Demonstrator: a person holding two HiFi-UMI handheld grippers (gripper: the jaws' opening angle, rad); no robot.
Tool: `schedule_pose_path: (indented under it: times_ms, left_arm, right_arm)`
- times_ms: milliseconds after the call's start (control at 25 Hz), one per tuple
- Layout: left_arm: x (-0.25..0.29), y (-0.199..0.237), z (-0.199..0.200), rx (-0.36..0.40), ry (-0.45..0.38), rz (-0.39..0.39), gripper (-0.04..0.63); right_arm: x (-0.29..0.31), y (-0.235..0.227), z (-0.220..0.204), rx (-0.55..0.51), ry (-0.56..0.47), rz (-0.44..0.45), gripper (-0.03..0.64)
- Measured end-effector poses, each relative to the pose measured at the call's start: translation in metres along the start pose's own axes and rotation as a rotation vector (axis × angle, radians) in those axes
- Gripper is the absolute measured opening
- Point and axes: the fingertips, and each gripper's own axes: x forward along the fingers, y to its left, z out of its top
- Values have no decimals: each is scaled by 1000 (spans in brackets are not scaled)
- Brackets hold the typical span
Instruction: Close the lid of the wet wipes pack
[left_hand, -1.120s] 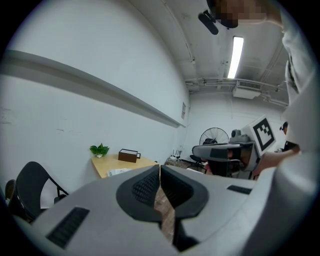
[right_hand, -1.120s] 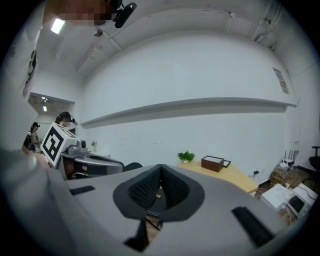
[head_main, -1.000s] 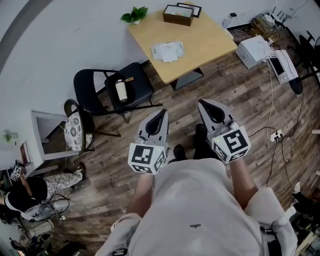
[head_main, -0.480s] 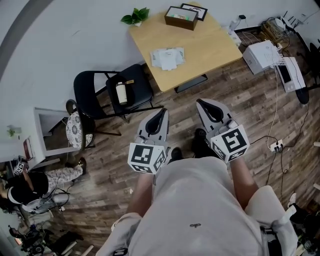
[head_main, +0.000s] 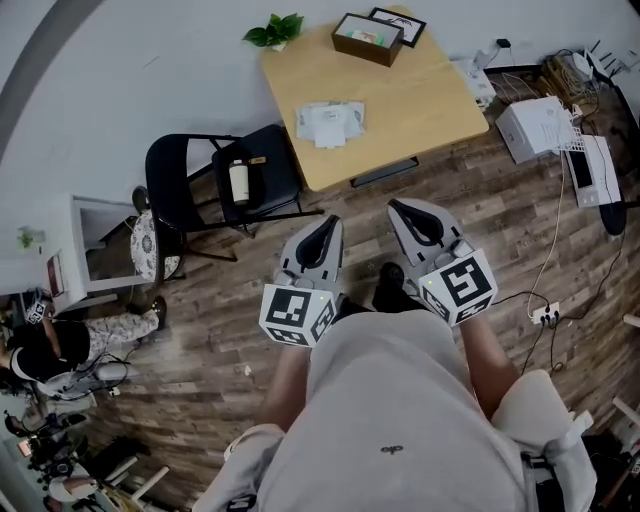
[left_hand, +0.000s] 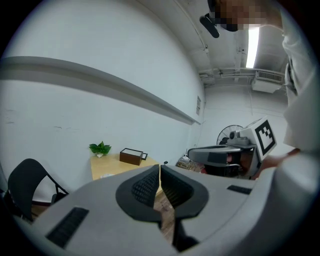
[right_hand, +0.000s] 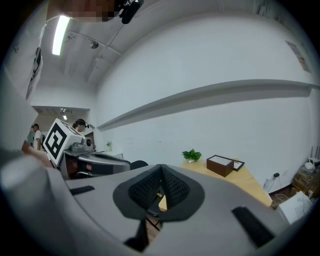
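we're walking closer to the table (head_main: 425, 95) w/ the wet wipes pack (head_main: 330, 122). left gripper (head_main: 326, 230) & right gripper (head_main: 404, 212) are staying shut, empty, so lid work isn't starting yet.

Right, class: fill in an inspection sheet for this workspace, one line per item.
Surface: light wooden table, mostly bare, some way ahead of both tools.
Job's things: white wet wipes pack lying flat on the table's left half; lid state too small to tell.
Clutter: dark brown open box, black-framed picture and small green plant at the table's far edge.
Grippers: left tool and right tool both shut and empty, over the wood floor.
Cables: white cable running to a power strip on the floor, right side.
Surroundings: black folding chair carrying a cream cylinder; white machine; seated person at lower left.
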Motion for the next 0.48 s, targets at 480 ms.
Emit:
schedule_pose_path:
  times_ms: [480]
  left_arm:
    - [30,-6,-5,-11,20,19,8]
  right_arm:
    - [12,-30,-12,15,23,42,17]
